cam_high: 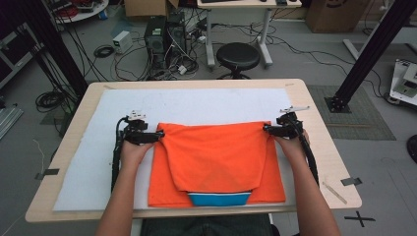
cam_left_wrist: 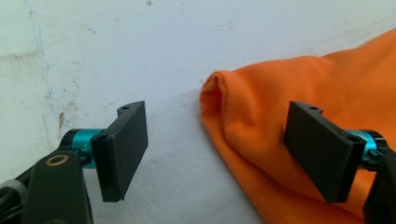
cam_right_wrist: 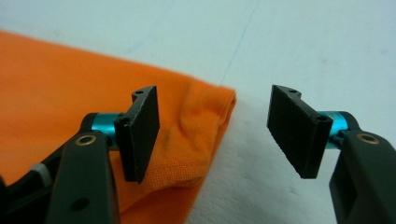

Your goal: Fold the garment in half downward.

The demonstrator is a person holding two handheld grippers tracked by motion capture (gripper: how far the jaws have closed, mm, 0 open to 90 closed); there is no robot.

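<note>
Looked like a robotics or tech lab. A computer tower (cam_high: 155,39) was parked on the grey floor (cam_high: 305,54) in a mess of loose cables (cam_high: 128,61), a black stool (cam_high: 238,56) and cardboard boxes (cam_high: 334,14) were seen behind the bench (cam_high: 314,103), and black framing posts (cam_high: 373,49) were bolted down.

Two forearms are extended upward from the bottom edge of the high view, slightly spread apart. The left tool (cam_high: 158,136) is held at centre left of the frame, its jaws pointed toward the middle and parted wide. The right tool (cam_high: 266,129) is held at centre right, pointed inward, its jaws likewise parted, nothing being pinched by either.
</note>
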